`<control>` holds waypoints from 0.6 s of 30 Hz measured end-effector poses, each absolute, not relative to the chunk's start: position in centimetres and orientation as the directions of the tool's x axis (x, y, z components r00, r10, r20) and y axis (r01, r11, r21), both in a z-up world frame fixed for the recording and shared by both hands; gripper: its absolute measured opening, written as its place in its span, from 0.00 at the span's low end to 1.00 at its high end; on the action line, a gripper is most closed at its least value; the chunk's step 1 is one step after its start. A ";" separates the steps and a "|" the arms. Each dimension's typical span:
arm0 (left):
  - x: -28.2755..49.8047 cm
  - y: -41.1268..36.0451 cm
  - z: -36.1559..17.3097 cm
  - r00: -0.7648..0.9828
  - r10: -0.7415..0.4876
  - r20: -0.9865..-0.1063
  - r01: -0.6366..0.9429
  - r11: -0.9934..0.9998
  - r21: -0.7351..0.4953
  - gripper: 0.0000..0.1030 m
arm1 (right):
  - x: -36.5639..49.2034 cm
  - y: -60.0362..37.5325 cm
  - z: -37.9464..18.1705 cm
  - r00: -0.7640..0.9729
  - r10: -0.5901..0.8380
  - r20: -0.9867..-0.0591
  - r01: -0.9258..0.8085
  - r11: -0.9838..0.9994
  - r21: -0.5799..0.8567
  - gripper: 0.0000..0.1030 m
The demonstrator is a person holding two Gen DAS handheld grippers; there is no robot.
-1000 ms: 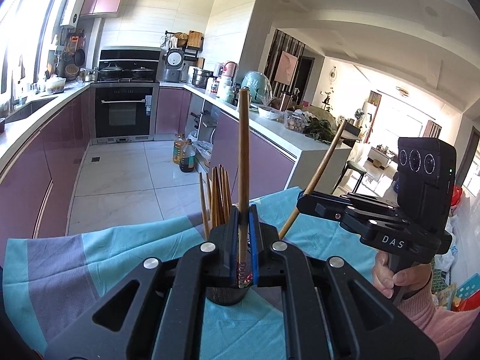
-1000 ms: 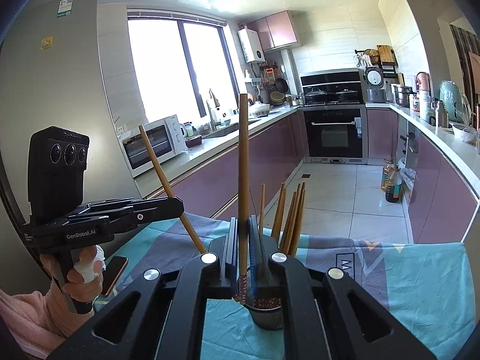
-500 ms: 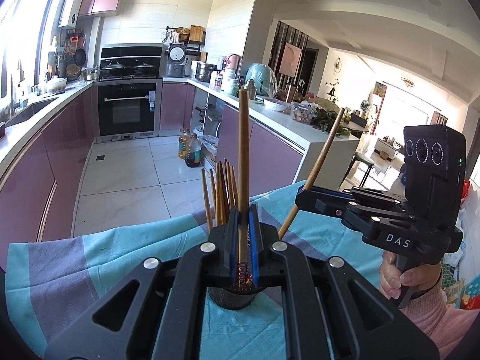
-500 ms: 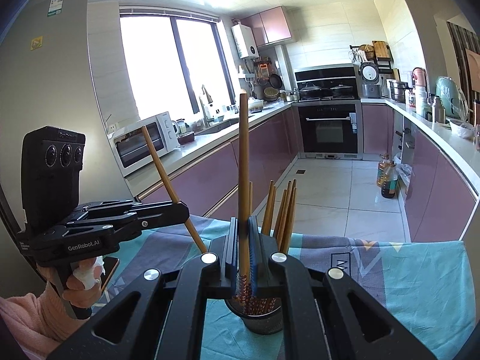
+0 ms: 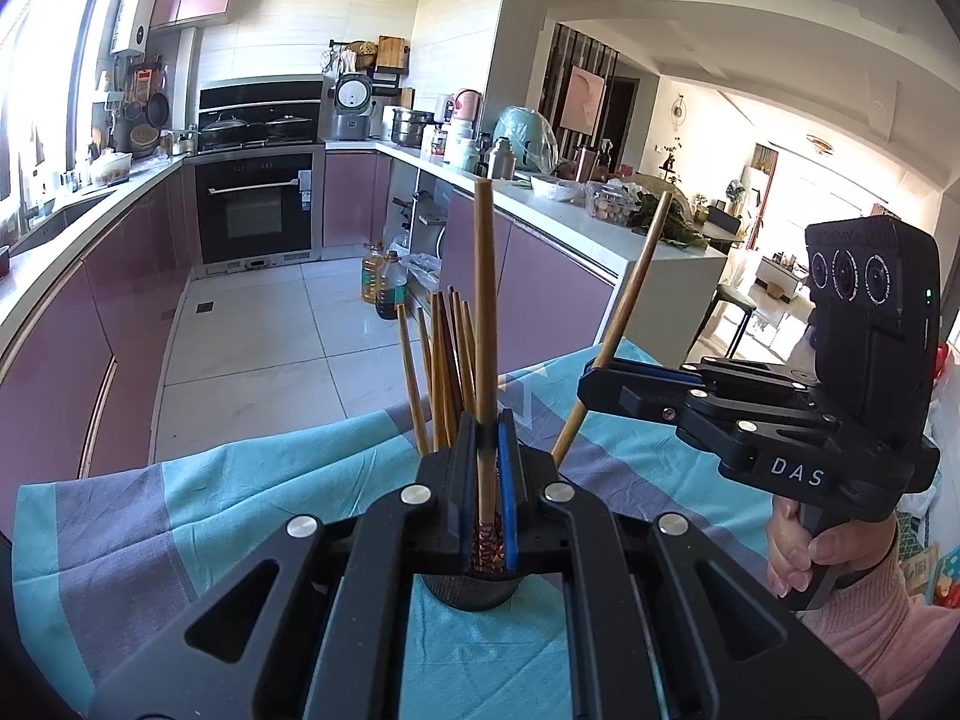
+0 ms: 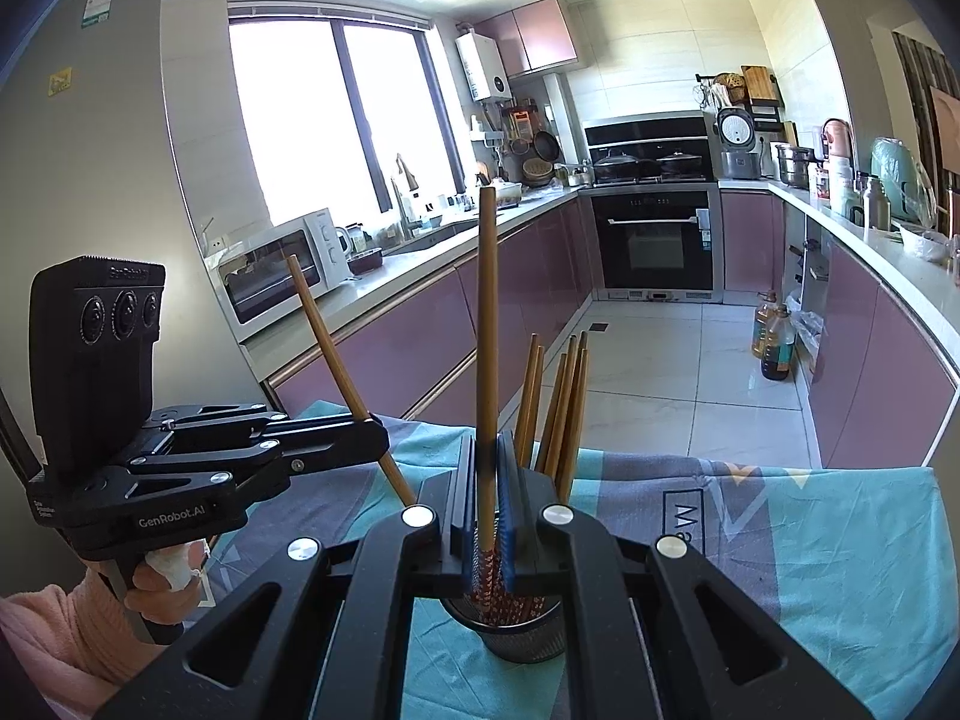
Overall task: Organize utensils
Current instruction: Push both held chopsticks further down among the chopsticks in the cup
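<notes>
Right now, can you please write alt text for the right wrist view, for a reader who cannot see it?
The right gripper is shut on an upright chopstick over a dark mesh holder with more chopsticks inside, on a teal cloth. At left, the left gripper grips another, tilted chopstick; a kitchen lies behind.

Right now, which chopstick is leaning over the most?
The chopstick in the right hand-held gripper: that chopstick slants sideways, while the left hand-held gripper's chopstick stands nearly upright above the mesh holder.
</notes>
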State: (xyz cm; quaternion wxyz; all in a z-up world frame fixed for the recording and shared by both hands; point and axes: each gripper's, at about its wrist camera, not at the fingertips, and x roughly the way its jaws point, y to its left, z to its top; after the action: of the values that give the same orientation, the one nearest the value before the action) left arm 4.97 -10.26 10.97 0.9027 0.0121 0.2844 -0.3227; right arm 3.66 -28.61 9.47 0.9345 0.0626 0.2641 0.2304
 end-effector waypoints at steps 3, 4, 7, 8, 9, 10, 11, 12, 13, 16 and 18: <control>5.2 -10.3 11.3 0.629 -0.574 -0.523 0.592 0.791 -0.156 0.07 | 3.7 -28.6 9.2 0.751 0.464 -0.469 -0.397 0.886 0.241 0.06; 5.0 -10.3 11.3 0.629 -0.574 -0.525 0.593 0.791 -0.154 0.07 | 3.7 -28.6 9.2 0.750 0.464 -0.470 -0.397 0.886 0.241 0.06; 5.0 -10.4 11.4 0.629 -0.571 -0.528 0.592 0.792 -0.150 0.07 | 3.9 -28.5 9.1 0.747 0.464 -0.475 -0.396 0.886 0.242 0.06; 5.0 -10.4 11.4 0.629 -0.571 -0.528 0.592 0.792 -0.151 0.07 | 3.9 -28.5 9.0 0.746 0.463 -0.478 -0.396 0.886 0.240 0.06; 5.0 -10.4 11.5 0.629 -0.570 -0.529 0.591 0.792 -0.151 0.07 | 3.9 -28.5 8.9 0.745 0.463 -0.479 -0.396 0.886 0.240 0.06; 5.1 -10.3 11.5 0.628 -0.569 -0.531 0.591 0.793 -0.151 0.07 | 3.9 -28.5 8.8 0.743 0.464 -0.481 -0.397 0.886 0.241 0.06; 5.1 -10.3 11.5 0.627 -0.568 -0.532 0.590 0.793 -0.151 0.07 | 3.9 -28.4 8.8 0.742 0.464 -0.484 -0.397 0.886 0.240 0.06; 5.2 -10.3 11.6 0.628 -0.566 -0.534 0.589 0.794 -0.149 0.07 | 4.0 -28.4 8.7 0.741 0.463 -0.486 -0.397 0.886 0.240 0.06; 5.3 -10.3 11.5 0.627 -0.565 -0.536 0.588 0.795 -0.149 0.07 | 4.0 -28.4 8.6 0.739 0.464 -0.488 -0.397 0.886 0.241 0.06; 5.5 -10.3 11.6 0.624 -0.562 -0.543 0.588 0.795 -0.147 0.07 | 4.2 -28.3 8.3 0.734 0.464 -0.496 -0.397 0.886 0.240 0.06; 5.7 -10.3 11.7 0.619 -0.563 -0.547 0.591 0.793 -0.148 0.07 | 4.3 -28.2 8.3 0.732 0.463 -0.500 -0.396 0.886 0.241 0.06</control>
State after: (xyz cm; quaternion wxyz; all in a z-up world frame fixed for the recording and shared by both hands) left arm 5.72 -10.34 11.65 0.8996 0.0233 0.2957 -0.3207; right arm 4.35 -28.17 8.33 0.9287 0.0590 0.2837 0.2315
